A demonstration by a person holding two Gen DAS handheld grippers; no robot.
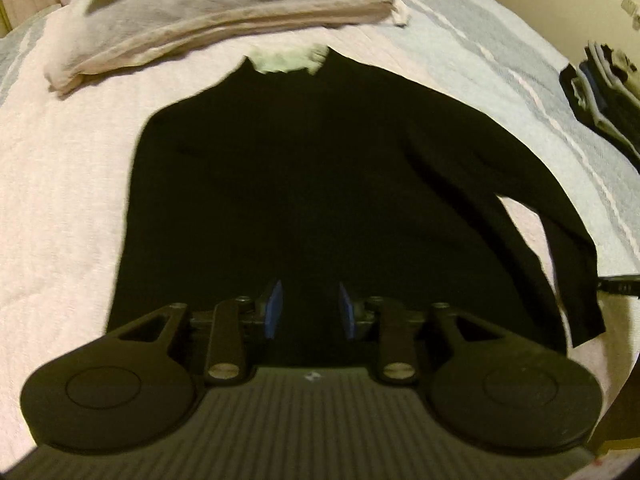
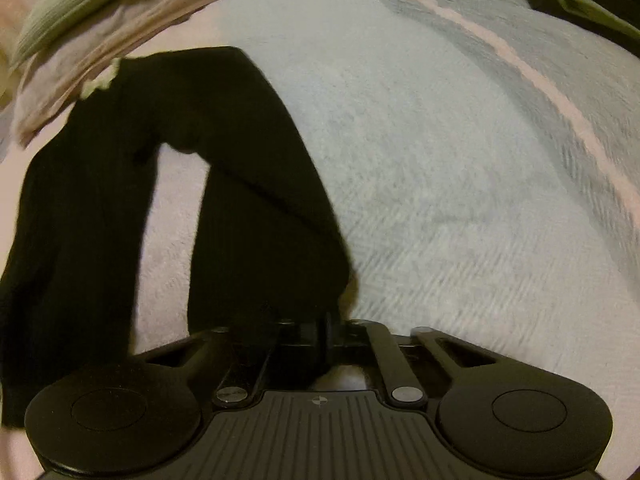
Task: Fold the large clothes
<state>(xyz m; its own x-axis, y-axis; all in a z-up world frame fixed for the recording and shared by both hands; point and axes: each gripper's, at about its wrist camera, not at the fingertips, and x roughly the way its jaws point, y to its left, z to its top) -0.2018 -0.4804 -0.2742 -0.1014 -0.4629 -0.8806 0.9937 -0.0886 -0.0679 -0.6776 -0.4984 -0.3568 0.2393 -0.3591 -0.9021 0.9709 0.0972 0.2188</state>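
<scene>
A black long-sleeved top (image 1: pixel 288 168) lies flat on the bed, its pale-lined collar (image 1: pixel 286 60) at the far end. My left gripper (image 1: pixel 310 310) hovers open over the middle of the near hem. Its blue pads (image 1: pixel 274 308) stand apart with only dark cloth showing between them. In the right wrist view the top's sleeve (image 2: pixel 256 184) runs from the shoulder down to my right gripper (image 2: pixel 324 332). That gripper is shut on the cuff end of the sleeve. A strip of bedcover shows between the sleeve and the body (image 2: pixel 80 200).
A folded beige blanket (image 1: pixel 224 28) lies just beyond the collar. At the right edge of the bed sits a pile of dark folded clothes (image 1: pixel 608 92). The bedcover (image 2: pixel 440 160) is pink under the top and pale blue with pink stripes to the right.
</scene>
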